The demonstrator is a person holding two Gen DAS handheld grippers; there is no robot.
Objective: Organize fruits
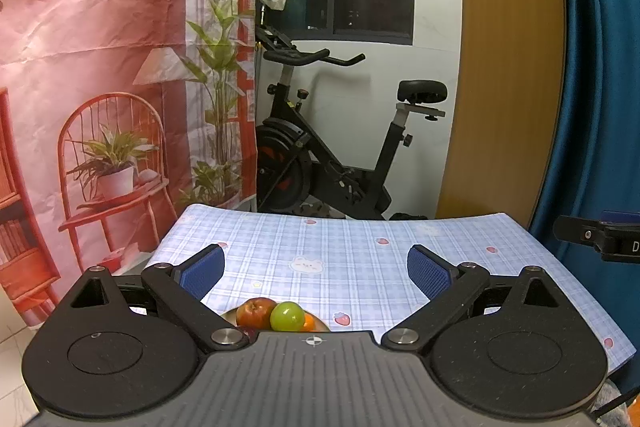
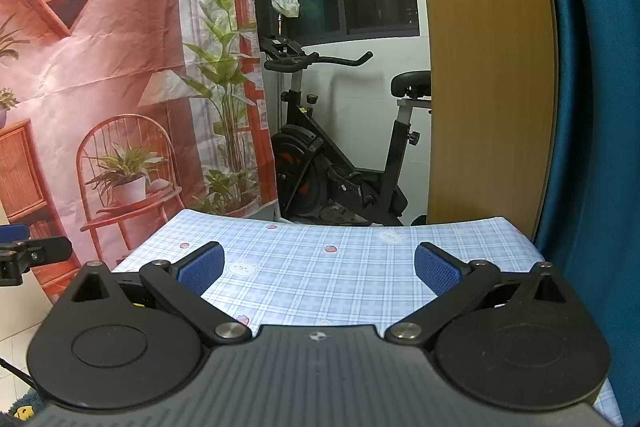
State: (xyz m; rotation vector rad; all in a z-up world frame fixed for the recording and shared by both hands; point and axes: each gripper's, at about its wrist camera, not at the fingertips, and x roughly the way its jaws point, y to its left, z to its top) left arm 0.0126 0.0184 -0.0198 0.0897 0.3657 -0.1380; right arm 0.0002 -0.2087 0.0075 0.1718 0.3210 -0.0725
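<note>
In the left wrist view, 3 fruits sit bunched together on a plate (image 1: 322,325) at the 6 o'clock edge of the counter (image 1: 360,267), just ahead of the gripper body. The red apple (image 1: 254,311) is at 9 o'clock of the green apple (image 1: 287,315), the 2 touching, and an orange (image 1: 309,323) peeks out at 3 o'clock, mostly hidden. Gathered on 1 plate like this, the fruits already lie as a tidy group; that fits a finished sort, or a pile waiting to be split up, and the picture does not settle which. The left gripper (image 1: 316,271) is spread wide and holds nothing, its blue pads well apart. It is held level, above and just behind the plate, pointing toward 12 o'clock across the counter. A part of the other gripper shows at the 3 o'clock edge.

In the right wrist view, no fruit and no plate are visible; only the checked cloth on the counter lies ahead. The right gripper (image 2: 320,269) is also wide and empty, held level and low over the near edge, facing 12 o'clock toward the exercise bike (image 2: 340,155). The left gripper's tip shows at 9 o'clock.
</note>
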